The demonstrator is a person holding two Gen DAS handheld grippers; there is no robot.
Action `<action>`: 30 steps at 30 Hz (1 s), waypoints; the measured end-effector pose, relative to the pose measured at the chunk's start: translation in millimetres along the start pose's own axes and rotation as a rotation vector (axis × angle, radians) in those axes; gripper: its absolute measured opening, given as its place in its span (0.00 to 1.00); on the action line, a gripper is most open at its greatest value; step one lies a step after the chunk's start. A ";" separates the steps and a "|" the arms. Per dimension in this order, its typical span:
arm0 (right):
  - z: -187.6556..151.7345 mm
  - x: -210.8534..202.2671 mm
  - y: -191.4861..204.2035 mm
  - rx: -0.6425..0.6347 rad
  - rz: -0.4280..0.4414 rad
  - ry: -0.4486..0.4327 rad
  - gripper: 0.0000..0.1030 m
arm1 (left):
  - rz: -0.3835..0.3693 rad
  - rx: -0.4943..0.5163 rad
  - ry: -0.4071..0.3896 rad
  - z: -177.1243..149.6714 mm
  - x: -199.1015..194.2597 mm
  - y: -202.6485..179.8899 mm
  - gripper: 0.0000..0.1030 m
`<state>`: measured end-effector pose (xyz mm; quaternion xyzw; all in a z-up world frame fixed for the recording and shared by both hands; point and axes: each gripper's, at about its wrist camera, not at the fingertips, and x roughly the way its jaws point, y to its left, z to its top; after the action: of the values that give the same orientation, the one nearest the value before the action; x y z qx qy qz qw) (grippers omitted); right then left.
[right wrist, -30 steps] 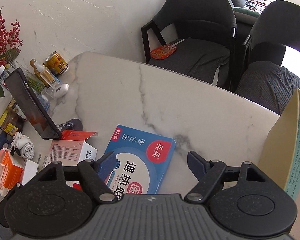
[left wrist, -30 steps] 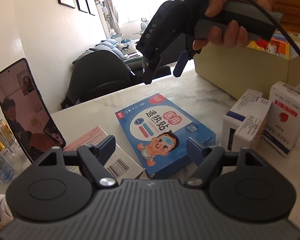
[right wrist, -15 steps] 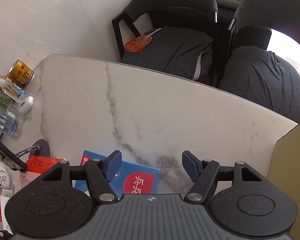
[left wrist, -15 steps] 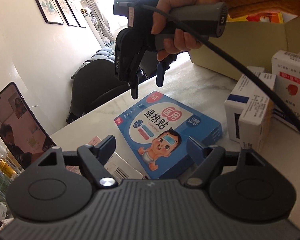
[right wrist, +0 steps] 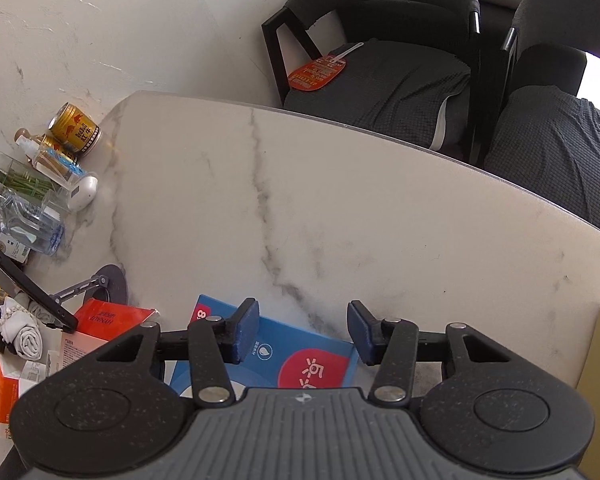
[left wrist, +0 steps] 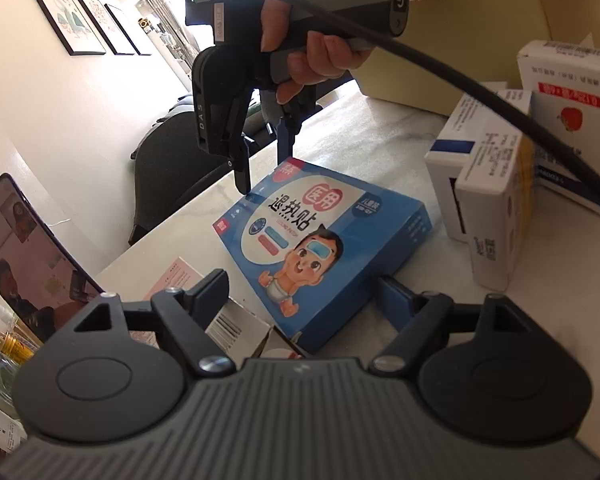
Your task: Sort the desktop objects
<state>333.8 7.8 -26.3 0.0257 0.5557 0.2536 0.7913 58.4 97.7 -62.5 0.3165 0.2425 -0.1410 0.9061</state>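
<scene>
Several boxes unsorted on marble surface [right wrist: 340, 200]. Right hand-held gripper [right wrist: 302, 330] closing over flat blue cardboard box [left wrist: 320, 240], not yet clamped; left hand-held gripper [left wrist: 300, 292] released.

Daylight floods both views from the far end of the room, where the window [left wrist: 168, 12] is blown out to white. In the left wrist view it backlights the hand [left wrist: 300, 52], leaving its near side in shade, and washes the wall pale. The marble surface [right wrist: 340, 208] is evenly lit, with soft shadows under the chairs [right wrist: 380, 60]. Fisheye distortion bends the surface edge and the picture frames [left wrist: 76, 16], and the corners fall to black. The blue box [left wrist: 324, 248] is sharp; far corners smear slightly.
</scene>
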 end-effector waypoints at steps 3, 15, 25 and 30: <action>2.7 0.8 1.2 0.008 -0.004 0.005 0.51 | 0.005 -0.009 -0.001 -0.4 -0.4 -0.2 0.80; -0.6 1.4 -1.9 0.029 0.037 0.035 0.52 | 0.013 -0.056 -0.019 -9.9 -11.8 0.2 0.84; -15.6 -14.4 12.4 -0.025 0.068 0.052 0.52 | -0.007 -0.032 -0.024 -10.7 -36.3 -15.1 0.84; -26.4 -15.2 22.5 -0.050 0.047 0.067 0.52 | -0.026 -0.052 -0.021 -14.5 -51.0 -18.2 0.84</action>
<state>297.9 14.6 -15.9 0.0106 0.5747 0.2867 0.7664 2.9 98.4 -54.6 0.2880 0.2408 -0.1497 0.9147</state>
